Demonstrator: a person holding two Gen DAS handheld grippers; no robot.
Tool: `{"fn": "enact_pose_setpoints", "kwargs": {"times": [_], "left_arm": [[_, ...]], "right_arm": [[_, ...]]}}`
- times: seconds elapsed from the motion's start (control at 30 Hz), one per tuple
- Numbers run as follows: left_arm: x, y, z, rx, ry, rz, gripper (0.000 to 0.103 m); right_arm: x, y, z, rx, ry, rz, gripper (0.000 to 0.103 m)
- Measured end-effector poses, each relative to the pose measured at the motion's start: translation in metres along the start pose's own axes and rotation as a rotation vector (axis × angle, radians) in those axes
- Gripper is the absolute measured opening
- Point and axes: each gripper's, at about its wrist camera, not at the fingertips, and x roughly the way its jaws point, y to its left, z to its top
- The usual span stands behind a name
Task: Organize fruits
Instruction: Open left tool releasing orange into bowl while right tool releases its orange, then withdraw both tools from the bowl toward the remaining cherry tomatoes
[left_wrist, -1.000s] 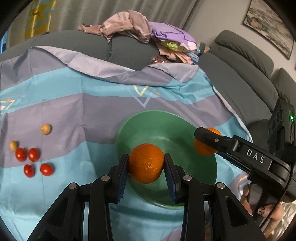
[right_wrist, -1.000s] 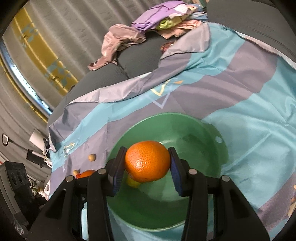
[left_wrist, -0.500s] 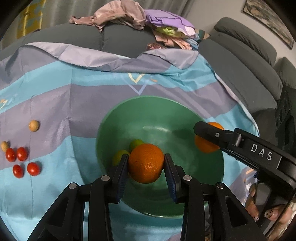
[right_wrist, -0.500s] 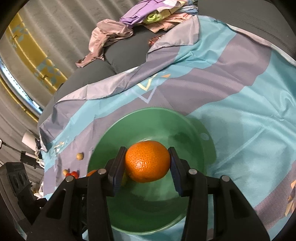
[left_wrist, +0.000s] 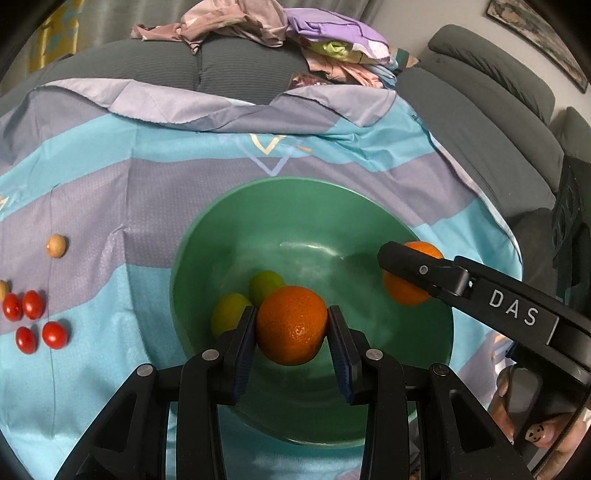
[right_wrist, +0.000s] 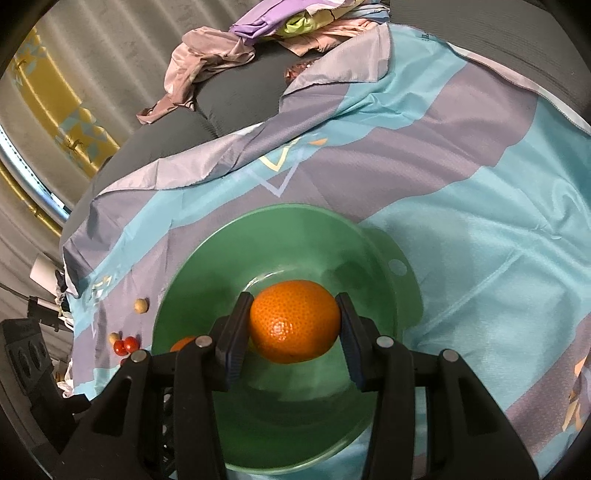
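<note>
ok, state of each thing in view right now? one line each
left gripper: shut on an orange, over the bowl
right gripper: shut on an orange, over the bowl
green bowl: upright on the cloth, two green fruits inside
cherry tomatoes: four, loose on the cloth left of the bowl
tan fruit: loose on the cloth

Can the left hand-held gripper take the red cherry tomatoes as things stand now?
Probably not yet. The left hand-held gripper is shut on an orange over the green bowl. The cherry tomatoes lie open on the cloth, nothing covering them.
</note>
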Motion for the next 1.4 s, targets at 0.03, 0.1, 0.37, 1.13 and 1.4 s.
{"fn": "enact_pose_setpoints", "kwargs": {"times": [0.03, 0.1, 0.37, 1.13, 1.4], "left_arm": [[0.000, 0.000, 0.000, 0.001, 0.000, -0.002, 0.037], [0.002, -0.001, 0.000, 0.002, 0.003, -0.001, 0.037], [0.004, -0.002, 0.001, 0.005, 0.005, -0.003, 0.037], [-0.111, 0.098, -0.008, -0.171, -0.172, 0.093, 0.061], [-0.144, 0.179, -0.042, -0.332, -0.220, 0.203, 0.072]], "right_arm": [[0.001, 0.000, 0.000, -0.002, 0.003, -0.003, 0.046], [0.003, 0.000, 0.000, -0.006, 0.009, -0.010, 0.046], [0.005, 0.001, -0.001, -0.015, 0.018, -0.037, 0.046], [-0.019, 0.044, -0.007, -0.090, -0.082, 0.018, 0.072], [-0.012, 0.077, -0.016, -0.157, -0.077, 0.052, 0.073]]}}
